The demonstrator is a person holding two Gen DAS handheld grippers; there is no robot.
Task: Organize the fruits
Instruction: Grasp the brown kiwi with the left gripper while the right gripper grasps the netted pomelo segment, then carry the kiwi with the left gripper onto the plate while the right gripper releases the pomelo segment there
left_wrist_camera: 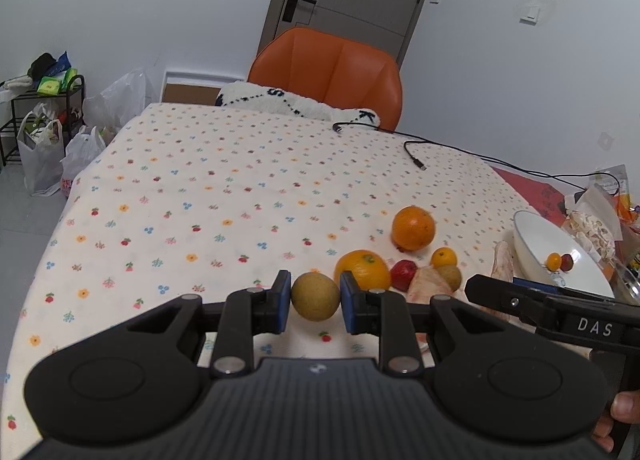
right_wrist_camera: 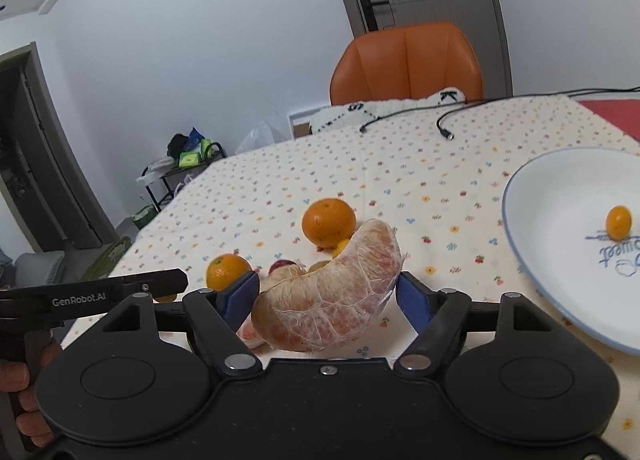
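Pomelo segment point(right_wrist_camera: 332, 292): soft, membrane thin and easily torn, juicy inside, probably light; best pinched gently across its thick middle, not at the tapering tips
Its look: pale pink flesh under white veined skin; curved like a crescent; lying between the fingers of the right gripper point(right_wrist_camera: 326, 298), lifted above the cloth by the look of it
Right gripper: blue pads pressed on the segment's two ends, so clamped on it; the white bowl point(right_wrist_camera: 560, 300) sits ahead and to its right
Brown round fruit point(left_wrist_camera: 315, 296): firm, rough-skinned, small and light; rolls readily, so hold across its widest part
Left gripper point(left_wrist_camera: 315, 300): pads closed against that fruit on both sides
Loose fruit: two oranges point(left_wrist_camera: 413, 228), a small orange one point(left_wrist_camera: 443, 257) and a red one point(left_wrist_camera: 403, 275) just ahead and right of the left gripper
Bowl contents: a kumquat point(right_wrist_camera: 618, 222); in the left view a red fruit point(left_wrist_camera: 566, 262) beside it
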